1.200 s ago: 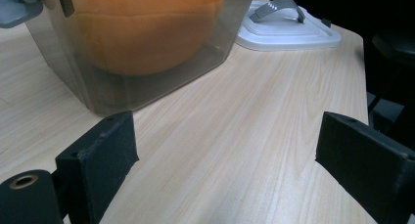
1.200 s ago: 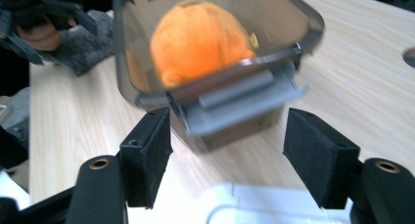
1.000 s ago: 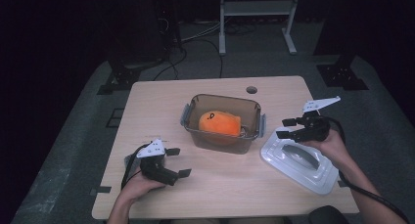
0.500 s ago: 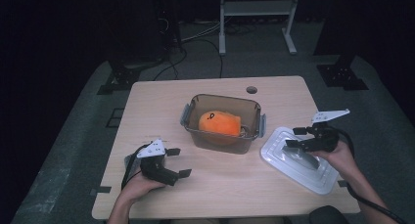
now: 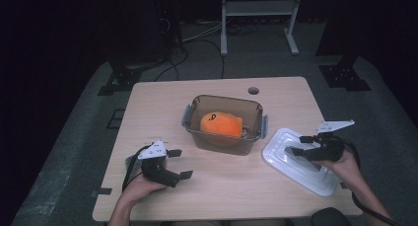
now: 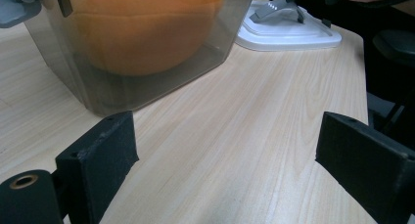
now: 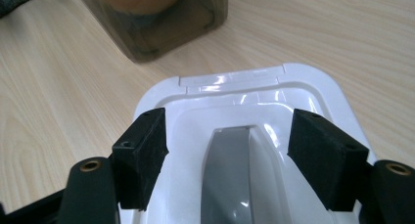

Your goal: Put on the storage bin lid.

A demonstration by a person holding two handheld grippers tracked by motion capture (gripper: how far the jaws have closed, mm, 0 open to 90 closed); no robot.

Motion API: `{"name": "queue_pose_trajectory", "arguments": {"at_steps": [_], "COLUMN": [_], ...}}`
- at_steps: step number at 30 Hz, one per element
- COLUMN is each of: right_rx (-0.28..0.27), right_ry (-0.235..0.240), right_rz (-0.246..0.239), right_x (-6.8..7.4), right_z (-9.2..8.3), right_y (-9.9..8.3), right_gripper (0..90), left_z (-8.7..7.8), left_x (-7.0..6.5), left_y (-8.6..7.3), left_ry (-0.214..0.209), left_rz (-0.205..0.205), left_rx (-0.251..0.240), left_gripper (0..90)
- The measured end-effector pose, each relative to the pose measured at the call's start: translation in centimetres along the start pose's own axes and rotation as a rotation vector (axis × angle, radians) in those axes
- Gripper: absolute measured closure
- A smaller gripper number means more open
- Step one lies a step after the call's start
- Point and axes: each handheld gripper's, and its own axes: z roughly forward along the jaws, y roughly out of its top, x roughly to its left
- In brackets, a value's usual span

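Right gripper view: open jaws straddle the grey handle [image 7: 235, 180] at six o'clock on a light, stiff, slippery lid [image 7: 313, 94]; grip there.

Overhead camera sits above my side, facing forward and down on the whole table [image 5: 217, 186]. My left gripper's camera looks low across the wood, close to the container [image 6: 147, 53]. My right gripper's camera looks steeply down, near the lid [image 7: 235, 101]. All three views share container and lid.
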Motion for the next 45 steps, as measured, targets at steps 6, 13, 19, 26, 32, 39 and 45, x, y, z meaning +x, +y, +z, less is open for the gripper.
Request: {"name": "queue_pose_trajectory", "arguments": {"at_steps": [6,13,19,26,32,39,45], "right_rx": [0.002,-0.006,-0.017,-0.015,-0.010,0.001,-0.007], "right_ry": [-0.015,-0.031,-0.046,-0.045,-0.039,-0.038,-0.028], "right_rz": [-0.001,-0.008,-0.024,-0.042,-0.049,-0.052,-0.047], "right_x": [0.0,0.1,0.3,0.3,0.3,0.2,0.3], "right_z": [0.0,0.0,-0.1,-0.1,-0.2,-0.3,-0.6], "right_y": [-1.3,-2.4,-2.9,-3.1,-3.0,-2.9,-2.7], "right_gripper": [31.5,37.5,45.2,60.9,64.8,65.3,65.5], "left_z": [0.0,0.0,0.1,0.0,0.0,-0.1,-0.1], "left_x": [0.0,0.0,0.0,0.0,0.0,0.0,0.0], "left_y": [0.0,0.0,0.0,0.0,0.0,0.0,0.0], "left_ry": [0.000,-0.001,-0.003,-0.002,-0.003,-0.002,-0.002], "left_rz": [0.001,0.002,0.002,0.000,-0.001,-0.001,-0.001], "left_rx": [0.000,0.000,0.003,0.001,-0.001,-0.001,-0.003], "left_gripper": [7.5,7.5,7.5,7.5,7.5,7.5,7.5]}}
